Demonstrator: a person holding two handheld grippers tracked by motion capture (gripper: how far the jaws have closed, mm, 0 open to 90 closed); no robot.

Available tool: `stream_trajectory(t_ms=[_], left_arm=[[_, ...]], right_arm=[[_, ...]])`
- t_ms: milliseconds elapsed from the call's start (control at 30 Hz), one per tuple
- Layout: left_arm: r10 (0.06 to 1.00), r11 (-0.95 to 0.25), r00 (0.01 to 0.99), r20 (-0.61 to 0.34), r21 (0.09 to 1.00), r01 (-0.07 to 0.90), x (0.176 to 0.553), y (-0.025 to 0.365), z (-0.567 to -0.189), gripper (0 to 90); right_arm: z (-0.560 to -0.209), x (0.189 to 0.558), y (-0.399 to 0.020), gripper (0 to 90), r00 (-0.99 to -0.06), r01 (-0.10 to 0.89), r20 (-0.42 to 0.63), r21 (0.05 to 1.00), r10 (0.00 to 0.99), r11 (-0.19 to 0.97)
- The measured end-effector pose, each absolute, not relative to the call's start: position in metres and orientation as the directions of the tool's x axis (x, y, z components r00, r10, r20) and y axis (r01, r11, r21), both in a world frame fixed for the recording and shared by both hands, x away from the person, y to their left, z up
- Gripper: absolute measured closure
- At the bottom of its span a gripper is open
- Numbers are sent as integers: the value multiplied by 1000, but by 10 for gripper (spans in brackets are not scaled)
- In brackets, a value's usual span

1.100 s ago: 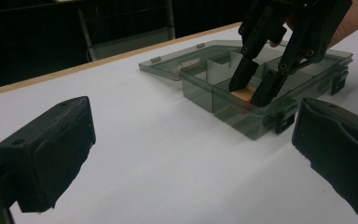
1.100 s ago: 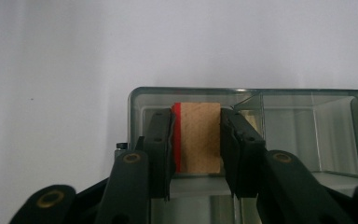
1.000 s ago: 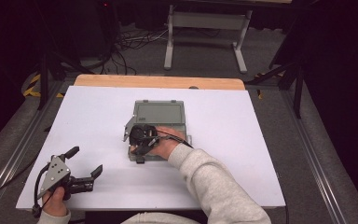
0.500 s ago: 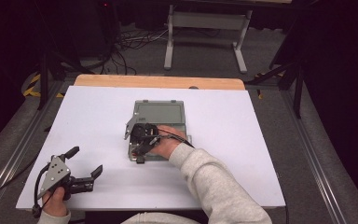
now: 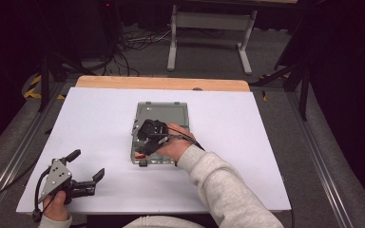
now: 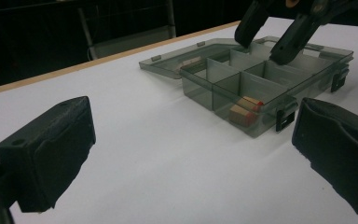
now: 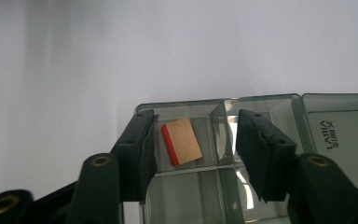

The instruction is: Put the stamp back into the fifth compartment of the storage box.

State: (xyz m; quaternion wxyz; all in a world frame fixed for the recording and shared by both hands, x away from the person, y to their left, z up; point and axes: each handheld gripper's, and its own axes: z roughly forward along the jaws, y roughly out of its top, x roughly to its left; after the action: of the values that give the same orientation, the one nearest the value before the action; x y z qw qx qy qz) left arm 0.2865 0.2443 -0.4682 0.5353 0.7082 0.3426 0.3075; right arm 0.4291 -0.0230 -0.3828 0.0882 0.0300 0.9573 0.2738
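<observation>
A smoky-grey compartment box point(image 5: 180, 135) lies open mid-table, its lid point(image 5: 164, 114) folded flat on the far side. My right gripper point(image 5: 145, 145) hangs over the box's near left corner. In the right gripper view it point(image 7: 196, 125) is open, its jaws on either side of a small wooden block with a red edge point(image 7: 182, 141) that lies flat in a corner compartment. My left gripper point(image 5: 86, 164) rests open at the table's near left, holding nothing. The left gripper view looks past the left gripper point(image 6: 191, 154) to the box point(image 6: 223, 77), the block point(image 6: 242, 111) and the right gripper point(image 6: 272, 37).
The white table top point(image 5: 266, 142) stretches wide around the box, with a wooden strip point(image 5: 161, 83) along its far edge. Beyond stand a grey metal frame point(image 5: 209, 28) and floor cables point(image 5: 133, 42). The lid carries printed text point(image 7: 330, 133).
The right gripper has shifted only slightly over the box. The left gripper has stayed where it was.
</observation>
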Motion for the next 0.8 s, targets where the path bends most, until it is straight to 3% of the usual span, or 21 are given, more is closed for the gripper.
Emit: stream_trajectory(t_ms=[567,800], left_arm=[[815,-188,576,63,969,160,288,243,-469,4],[815,-190,576,65,969,160,288,243,-469,4]], right_arm=[[-347,409,-60,137,-969,12,-174,674,174,739],[-341,400,-72,69,-961,6,-192,702,198,712]])
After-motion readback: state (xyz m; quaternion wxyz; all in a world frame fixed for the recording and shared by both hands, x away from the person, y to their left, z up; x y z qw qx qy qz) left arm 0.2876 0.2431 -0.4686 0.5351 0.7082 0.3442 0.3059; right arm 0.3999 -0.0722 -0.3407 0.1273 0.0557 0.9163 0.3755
